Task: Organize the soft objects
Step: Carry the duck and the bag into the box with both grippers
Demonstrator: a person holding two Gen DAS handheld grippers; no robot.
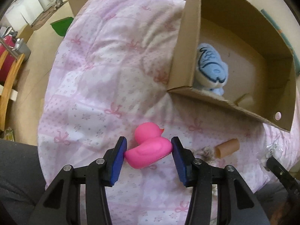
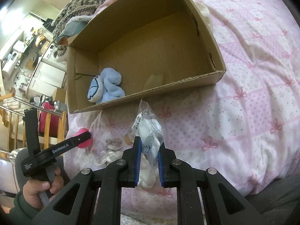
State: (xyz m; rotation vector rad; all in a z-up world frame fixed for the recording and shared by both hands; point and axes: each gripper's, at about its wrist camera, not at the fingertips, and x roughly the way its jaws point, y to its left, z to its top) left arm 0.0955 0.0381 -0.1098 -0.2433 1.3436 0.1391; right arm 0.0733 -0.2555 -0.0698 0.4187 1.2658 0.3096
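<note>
My left gripper (image 1: 149, 147) is shut on a pink rubber duck (image 1: 148, 148), its pads pressing both sides, just above the pink bow-print quilt (image 1: 105, 71). The duck shows partly behind the left gripper in the right wrist view (image 2: 83, 137). My right gripper (image 2: 149, 147) is shut on a clear plastic bag with white soft stuff inside (image 2: 148, 131), held up in front of the cardboard box (image 2: 215, 75). A blue and white plush (image 2: 106, 88) lies in the box's near left corner; it also shows in the left wrist view (image 1: 211, 67).
A tan tube-shaped piece (image 1: 227, 147) and a grey fluffy item (image 1: 206, 151) lie on the quilt near the box (image 1: 187, 56). Grey and white fluffy pieces (image 2: 112, 146) lie left of the bag. A patterned knit garment (image 2: 78, 5) is piled behind the box. Furniture stands at the left.
</note>
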